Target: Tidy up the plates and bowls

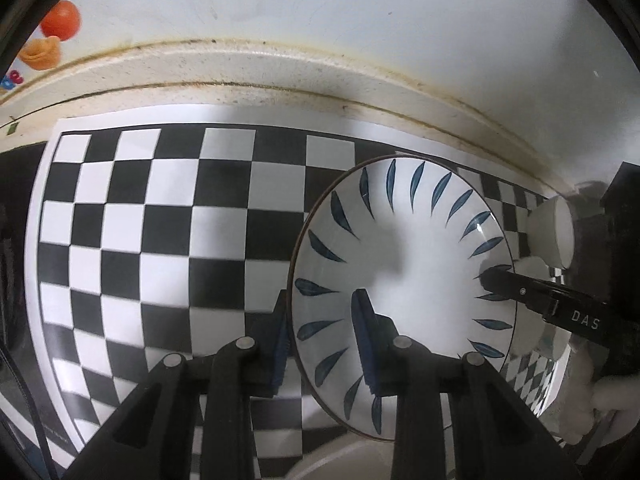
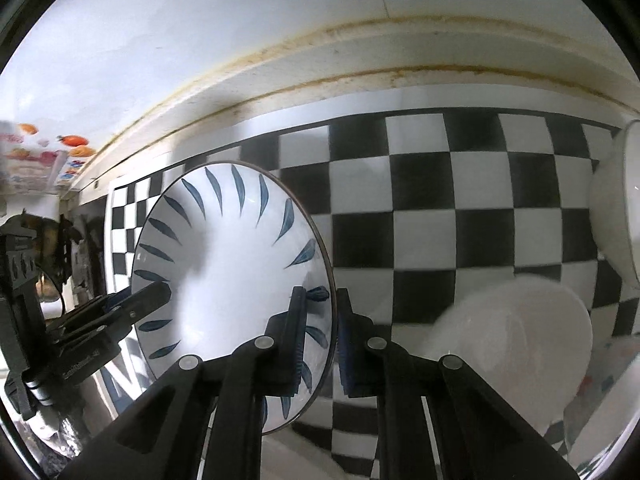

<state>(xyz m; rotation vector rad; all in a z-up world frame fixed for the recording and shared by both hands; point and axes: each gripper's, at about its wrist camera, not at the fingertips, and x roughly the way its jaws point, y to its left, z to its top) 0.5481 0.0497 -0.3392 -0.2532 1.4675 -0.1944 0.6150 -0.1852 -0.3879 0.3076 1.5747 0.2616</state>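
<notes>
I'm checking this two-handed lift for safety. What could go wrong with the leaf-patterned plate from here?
Each hand-held gripper, left and right, pinches only the thin rim of the plate at opposite edges, so it could slip or tilt if the hands drift apart. The white bowl sits close below and could be struck.

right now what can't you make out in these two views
- Plate underside: both views, hidden by the plate itself.
- White bowl: right view, blurred, partly behind the right gripper.
- Bowl: right view, cut off by the edge.
- Stickers: right view, too small and blurred.
</notes>
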